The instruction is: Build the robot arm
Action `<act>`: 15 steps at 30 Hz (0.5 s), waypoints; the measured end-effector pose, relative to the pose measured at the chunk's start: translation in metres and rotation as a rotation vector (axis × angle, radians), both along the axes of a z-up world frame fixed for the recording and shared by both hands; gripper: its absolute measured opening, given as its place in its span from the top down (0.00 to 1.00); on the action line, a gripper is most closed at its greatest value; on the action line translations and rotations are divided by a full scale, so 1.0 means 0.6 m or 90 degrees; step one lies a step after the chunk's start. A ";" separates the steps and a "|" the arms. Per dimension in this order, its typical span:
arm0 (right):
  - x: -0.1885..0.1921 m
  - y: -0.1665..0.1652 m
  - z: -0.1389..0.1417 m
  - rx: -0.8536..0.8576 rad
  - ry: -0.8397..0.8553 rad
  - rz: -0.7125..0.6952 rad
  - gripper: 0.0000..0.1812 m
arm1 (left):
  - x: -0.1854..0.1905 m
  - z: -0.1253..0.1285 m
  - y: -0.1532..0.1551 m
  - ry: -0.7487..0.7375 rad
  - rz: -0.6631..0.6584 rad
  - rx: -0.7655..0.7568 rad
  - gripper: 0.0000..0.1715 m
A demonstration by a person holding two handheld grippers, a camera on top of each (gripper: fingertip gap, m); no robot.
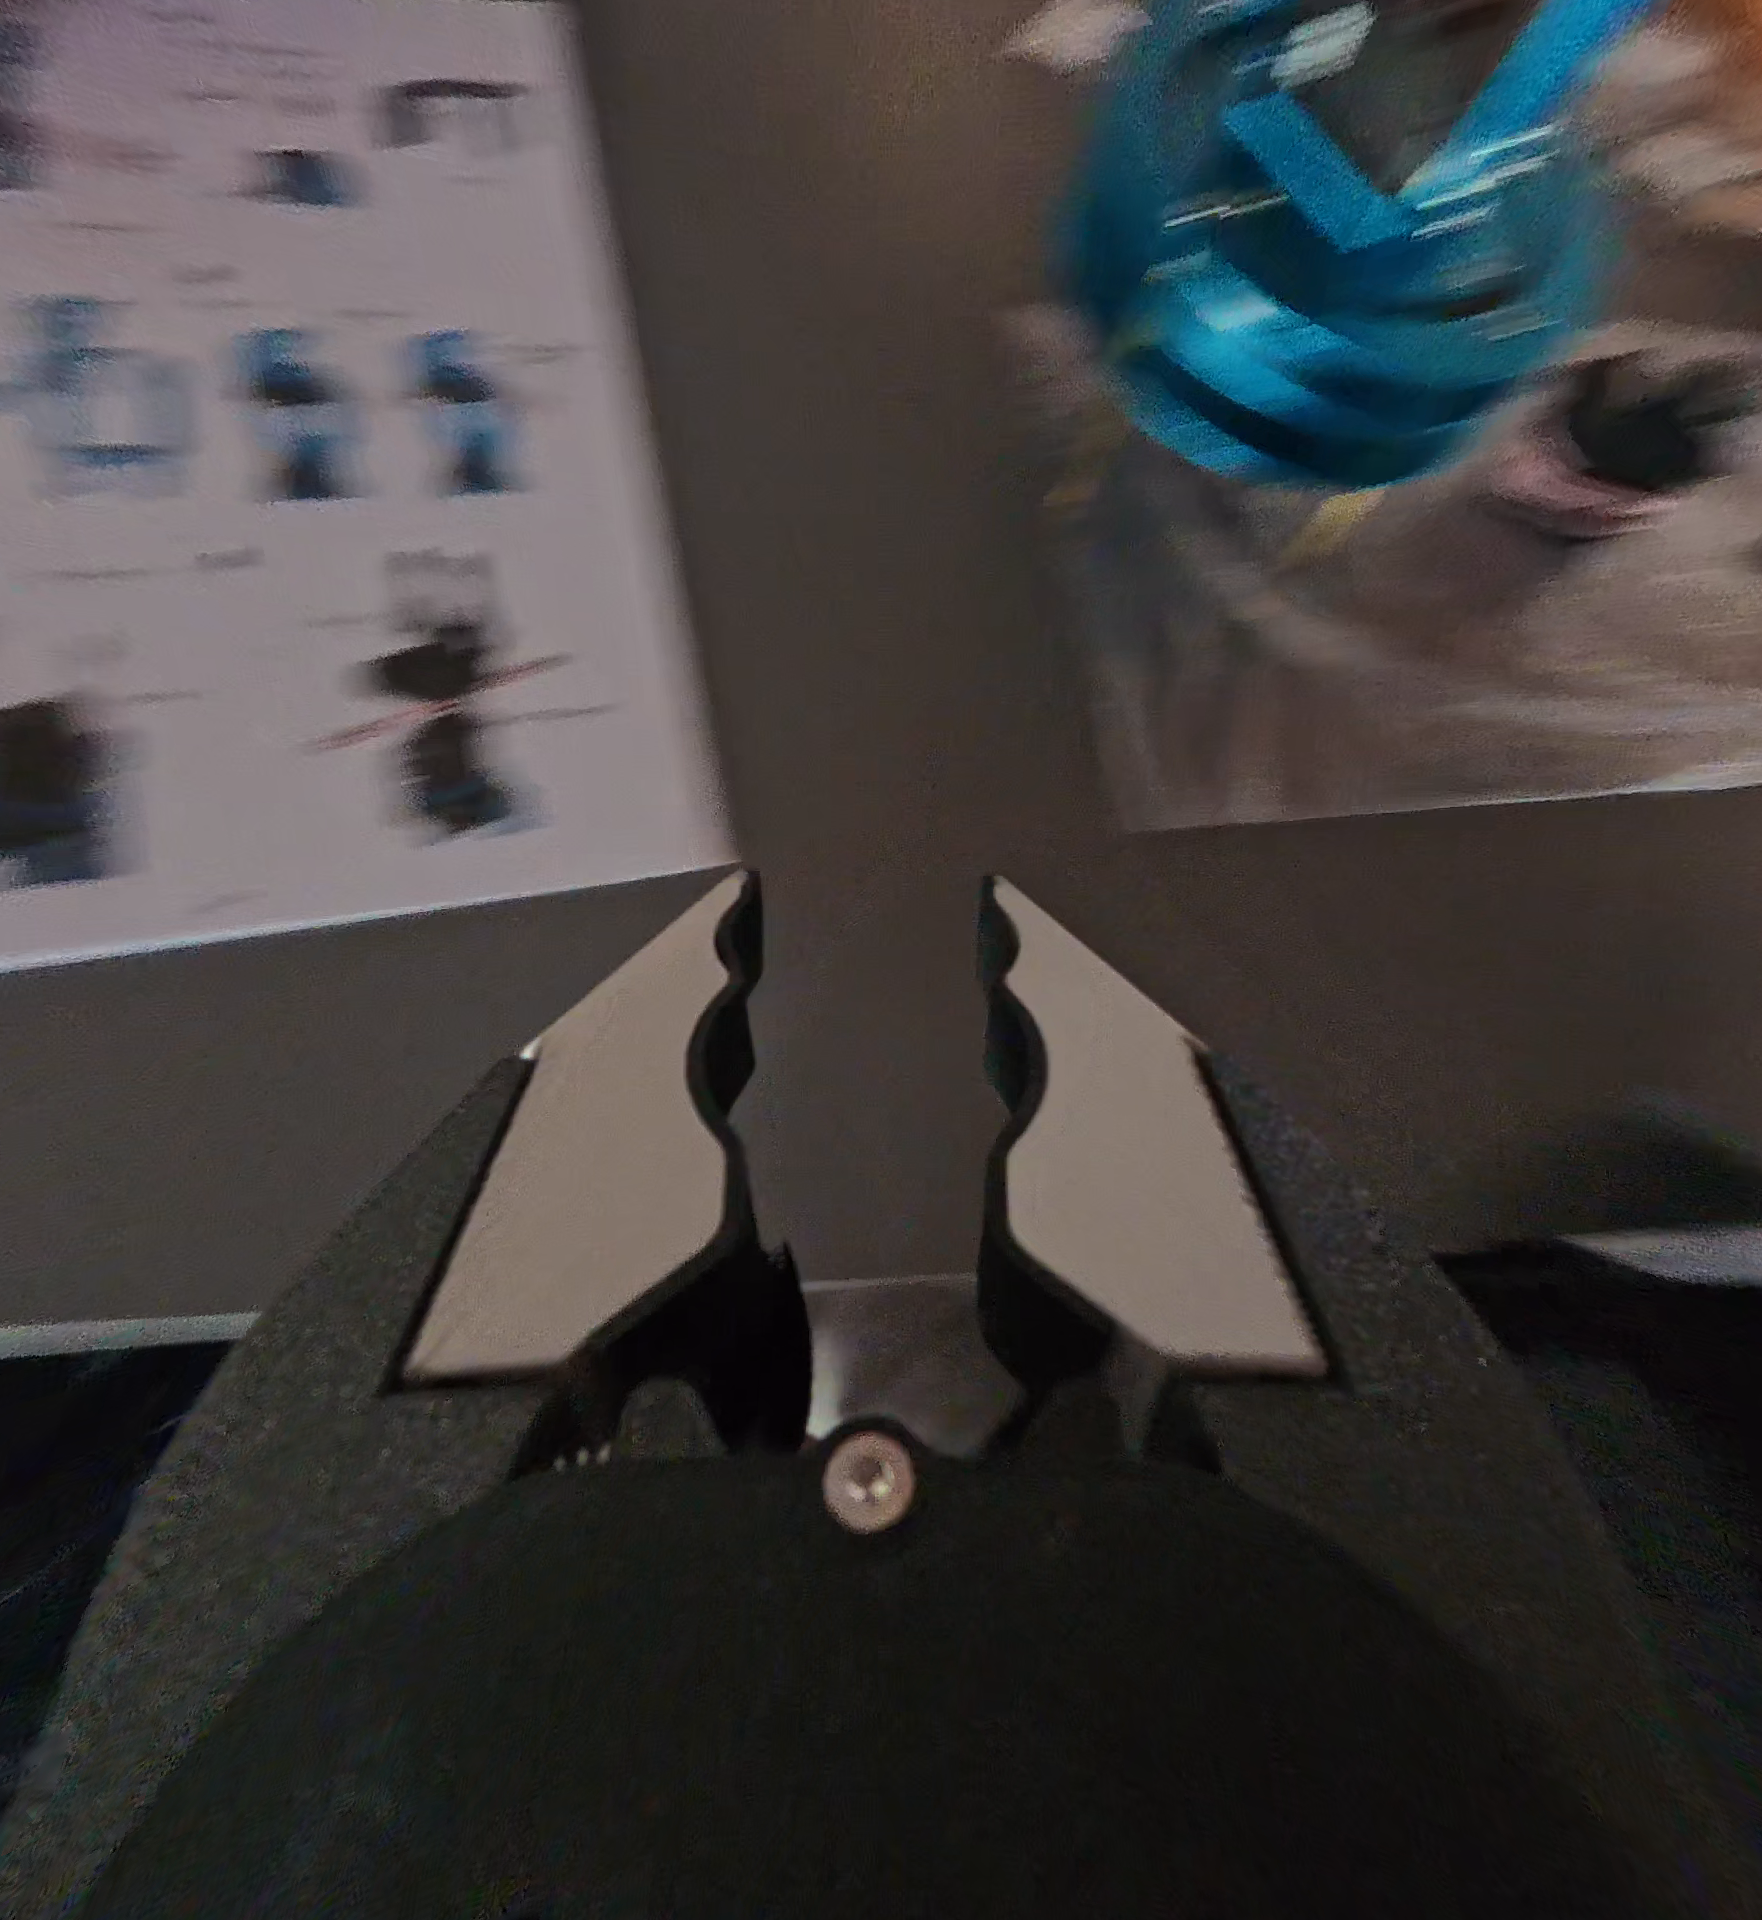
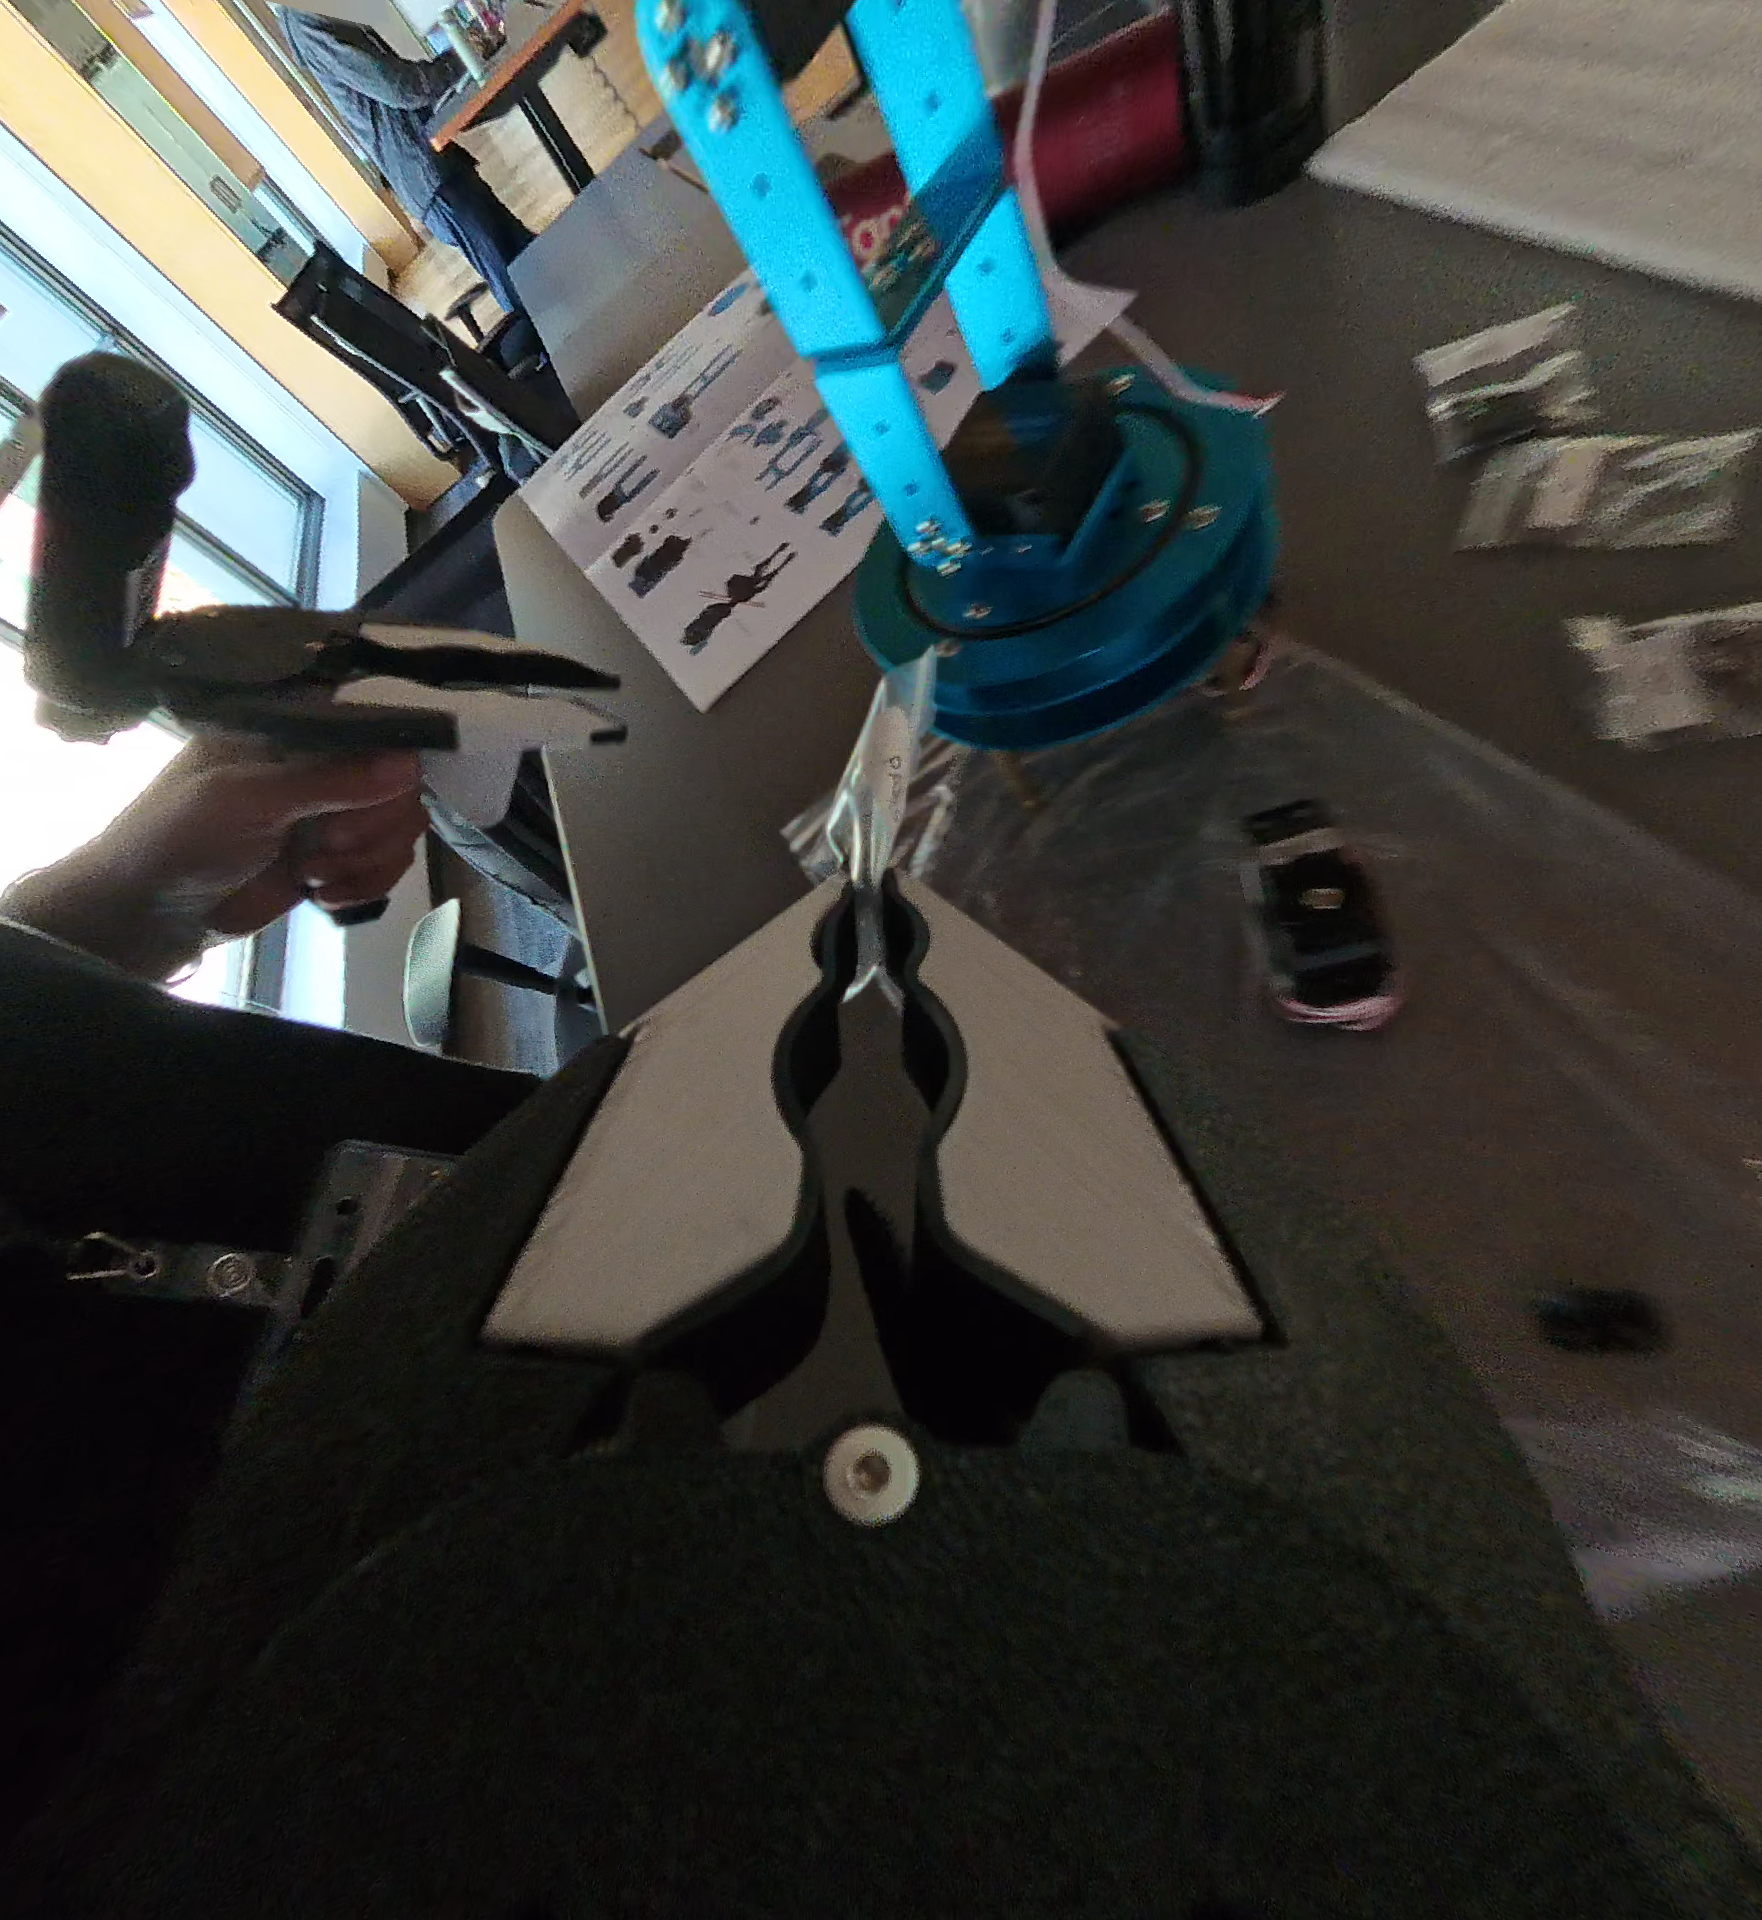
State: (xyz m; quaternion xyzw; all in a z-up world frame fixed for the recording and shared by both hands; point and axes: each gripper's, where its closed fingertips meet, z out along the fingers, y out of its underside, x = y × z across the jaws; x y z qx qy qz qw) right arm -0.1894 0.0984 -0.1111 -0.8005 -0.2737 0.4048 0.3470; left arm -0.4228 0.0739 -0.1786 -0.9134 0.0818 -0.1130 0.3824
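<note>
The right hand-held gripper (image 2: 872,899) is closed, its tips pinching the corner of a small clear bag (image 2: 882,774) held above the grey table (image 2: 1479,852). Just beyond the bag stands a blue round base (image 2: 1095,623) with blue perforated bars (image 2: 835,270) rising from it. A printed sheet (image 2: 711,520) lies left of the base. A small black part (image 2: 1318,920) rests right of the bag, and blurred packets (image 2: 1594,468) lie farther right. At left, a hand (image 2: 274,831) holds the left hand-held gripper (image 2: 607,707) in the air, well apart from the bag; its jaws look nearly closed.
</note>
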 end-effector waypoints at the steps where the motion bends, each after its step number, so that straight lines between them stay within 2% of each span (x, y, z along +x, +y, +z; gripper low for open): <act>1: -0.022 -0.011 -0.007 -0.009 0.000 0.002 0.98 | -0.055 -0.008 0.003 0.060 0.037 0.002 0.77; 3: -0.070 -0.027 -0.020 -0.018 -0.009 0.010 0.98 | -0.142 -0.014 0.013 0.128 0.083 0.004 0.78; 6: -0.147 -0.043 -0.027 -0.026 -0.019 0.021 0.98 | -0.218 -0.011 0.031 0.119 0.098 0.004 0.78; 11: -0.262 -0.048 -0.042 -0.020 -0.071 0.035 0.98 | -0.267 -0.008 0.050 0.055 0.038 0.019 0.78; 15: -0.305 -0.043 -0.047 -0.015 -0.099 0.025 0.98 | -0.296 -0.024 0.055 0.086 0.005 0.015 0.79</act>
